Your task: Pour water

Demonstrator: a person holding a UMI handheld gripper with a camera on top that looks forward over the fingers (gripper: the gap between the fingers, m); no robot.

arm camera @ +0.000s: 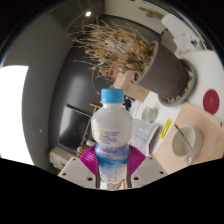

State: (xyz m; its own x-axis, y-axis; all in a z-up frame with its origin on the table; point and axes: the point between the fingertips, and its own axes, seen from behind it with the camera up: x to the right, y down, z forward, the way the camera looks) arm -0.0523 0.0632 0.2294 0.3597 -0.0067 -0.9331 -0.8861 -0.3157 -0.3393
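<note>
A clear plastic water bottle with a light blue cap and a white and blue label stands upright between my fingers. My gripper is shut on the bottle, with the magenta pads pressing on its lower body at both sides. Beyond the bottle, a dark round plant pot holds a dry, straw-coloured plant. The bottle hides what lies directly behind it.
A white table surface with papers, a yellow pen and a round white object lies to the right. A red round thing sits farther right. A dark shelf or cabinet is on the left.
</note>
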